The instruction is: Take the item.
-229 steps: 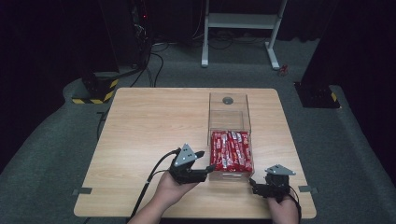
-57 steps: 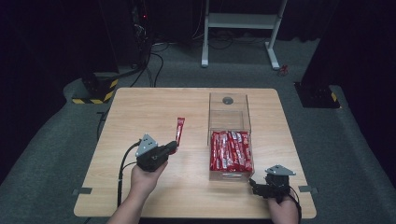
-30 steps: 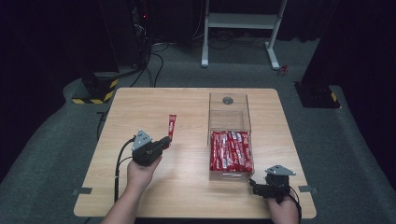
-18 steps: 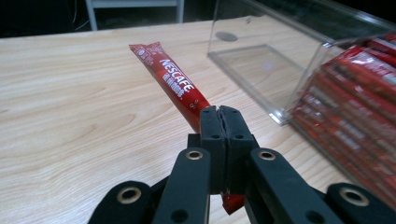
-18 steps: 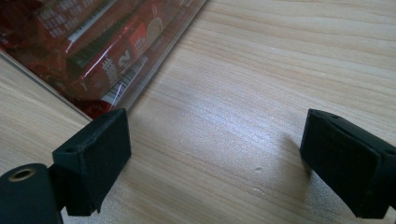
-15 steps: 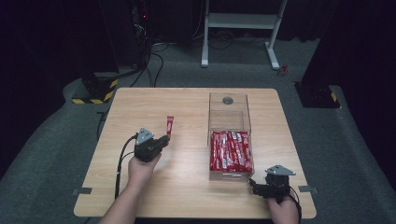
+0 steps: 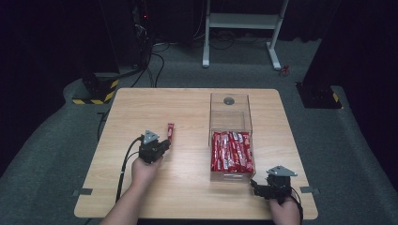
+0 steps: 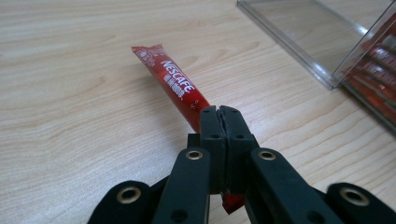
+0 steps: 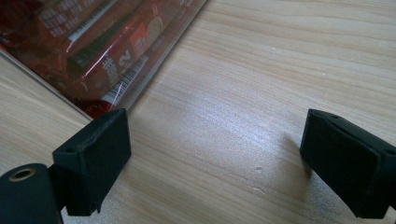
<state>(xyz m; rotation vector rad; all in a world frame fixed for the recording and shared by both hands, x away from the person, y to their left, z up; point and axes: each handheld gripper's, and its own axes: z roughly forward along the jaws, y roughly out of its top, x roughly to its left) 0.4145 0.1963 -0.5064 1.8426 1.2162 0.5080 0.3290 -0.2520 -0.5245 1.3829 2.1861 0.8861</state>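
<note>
On grey carpet [image 7: 56,136], wooden table [image 7: 187,108]

The wooden table [image 7: 187,112] is evenly lit from above in the high view, while the surroundings are lost in near-darkness. A soft shadow is cast beneath the red sachet [image 8: 170,86] in the left gripper view, where the nearest black jaws are slightly blurred. Pale glare is seen on the wood in the right gripper view, and the clear box [image 9: 154,70] is rendered out of focus.
</note>
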